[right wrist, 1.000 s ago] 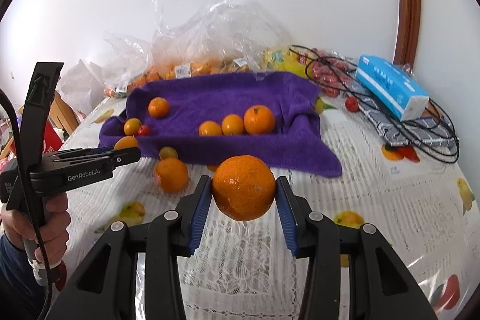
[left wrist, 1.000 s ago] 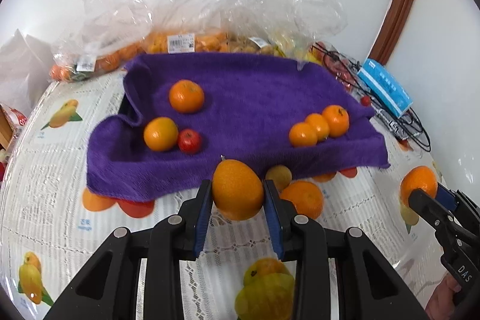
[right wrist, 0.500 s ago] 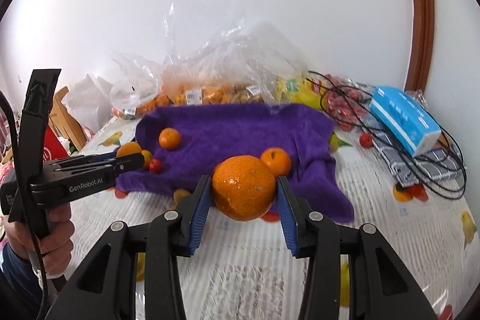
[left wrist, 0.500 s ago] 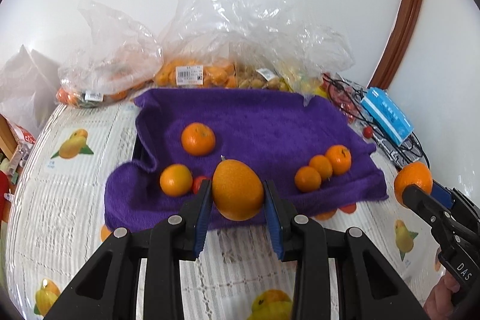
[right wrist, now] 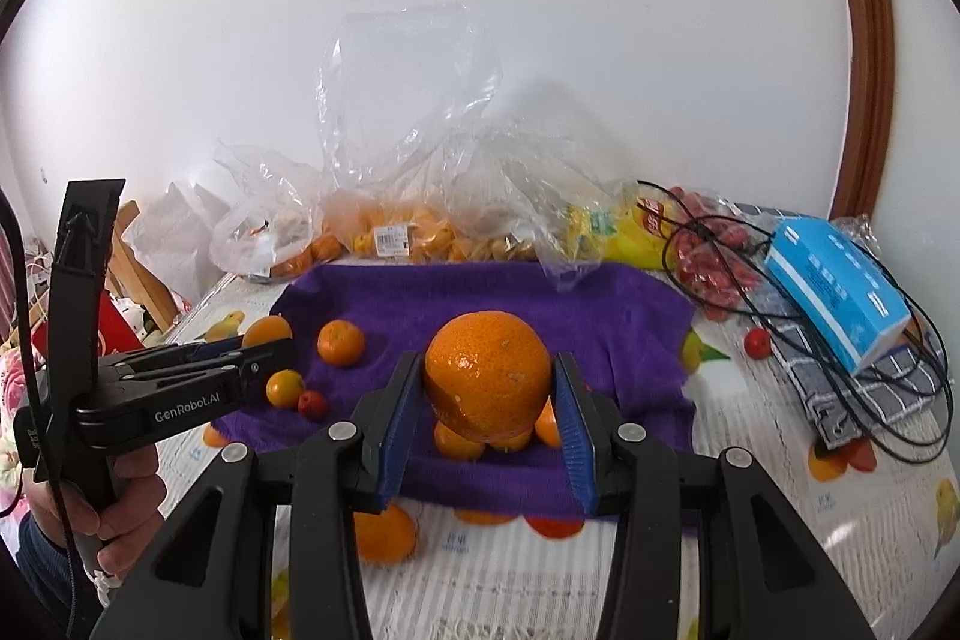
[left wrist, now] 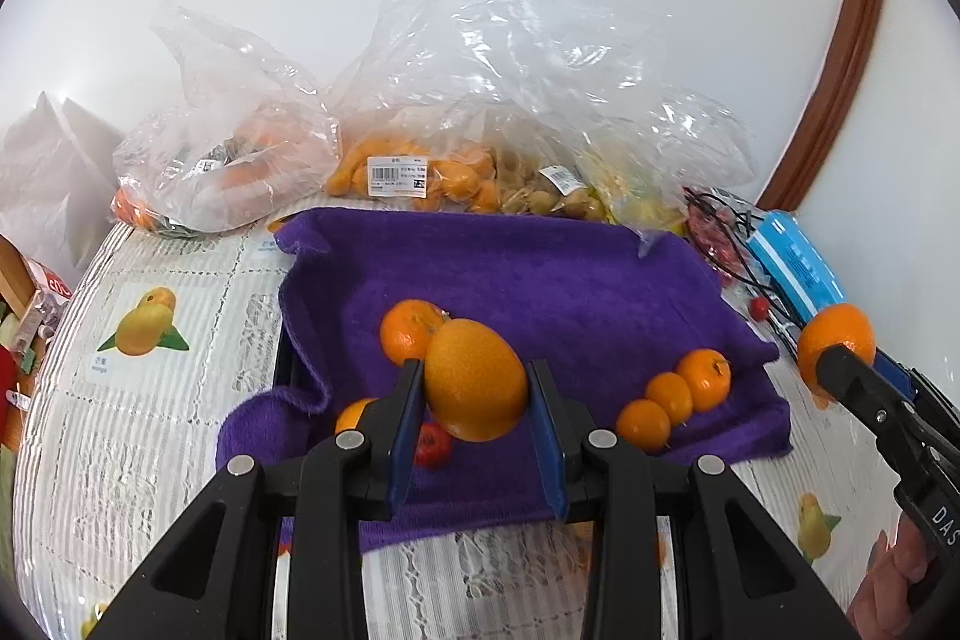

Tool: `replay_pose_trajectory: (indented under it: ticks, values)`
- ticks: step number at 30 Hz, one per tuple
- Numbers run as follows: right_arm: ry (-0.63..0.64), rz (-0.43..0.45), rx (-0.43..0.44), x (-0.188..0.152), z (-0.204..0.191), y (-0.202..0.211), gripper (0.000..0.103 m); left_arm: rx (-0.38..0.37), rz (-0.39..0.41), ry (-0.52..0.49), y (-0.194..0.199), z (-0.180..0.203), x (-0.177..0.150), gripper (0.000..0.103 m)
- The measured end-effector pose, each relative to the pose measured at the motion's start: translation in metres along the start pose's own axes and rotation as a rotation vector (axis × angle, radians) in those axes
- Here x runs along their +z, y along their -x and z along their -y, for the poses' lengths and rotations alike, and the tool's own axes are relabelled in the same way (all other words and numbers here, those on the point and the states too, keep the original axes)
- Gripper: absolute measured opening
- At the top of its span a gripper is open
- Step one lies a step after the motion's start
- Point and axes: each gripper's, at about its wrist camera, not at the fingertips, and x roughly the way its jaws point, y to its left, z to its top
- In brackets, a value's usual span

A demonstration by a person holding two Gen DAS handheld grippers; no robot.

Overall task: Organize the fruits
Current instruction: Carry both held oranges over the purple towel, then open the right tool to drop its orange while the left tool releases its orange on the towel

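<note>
Purple terry towel (left wrist: 540,292) covers your tabletop (left wrist: 180,400). Your right hand-held gripper (right wrist: 487,394) clamps a big round orange (right wrist: 487,376) above it; your left hand-held gripper (left wrist: 474,400) clamps a smooth egg-shaped orange fruit (left wrist: 477,379). Three small tangerines (left wrist: 672,397) sit on the towel.

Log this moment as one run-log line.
left gripper: jaws shut on smooth orange | right gripper: jaws shut on bumpy orange | above purple towel

Both wrist cameras look along their jaws, tilted down, close over the purple terry towel (left wrist: 540,292) at 12 o'clock; both views share it (right wrist: 480,292).
</note>
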Motion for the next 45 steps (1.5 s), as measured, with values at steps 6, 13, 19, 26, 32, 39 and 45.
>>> replay_pose_trajectory:
  ticks: [6,13,19,26,32,39,45]
  values:
    - [0.015,-0.020,0.004,0.010,0.000,-0.019,0.043,-0.007,-0.003,0.001,-0.012,0.002,0.008,0.032]
    - [0.008,-0.054,0.021,0.001,0.005,-0.049,0.043,-0.002,-0.040,0.011,-0.030,-0.008,-0.007,0.032]
    - [0.014,-0.105,0.000,-0.011,0.008,-0.074,0.043,-0.005,-0.067,0.038,-0.041,-0.015,-0.015,0.032]
    - [0.007,-0.141,-0.005,-0.019,0.011,-0.093,0.043,-0.027,-0.065,0.034,-0.041,-0.014,-0.018,0.032]
    - [0.026,-0.121,-0.011,-0.022,0.009,-0.093,0.043,-0.044,-0.075,0.024,-0.043,-0.009,-0.021,0.032]
    - [0.016,-0.116,-0.006,-0.021,0.010,-0.093,0.043,-0.034,-0.083,0.009,-0.048,-0.006,-0.024,0.033]
    - [0.028,-0.113,-0.008,-0.022,0.010,-0.093,0.043,-0.040,-0.077,0.005,-0.047,-0.005,-0.025,0.033]
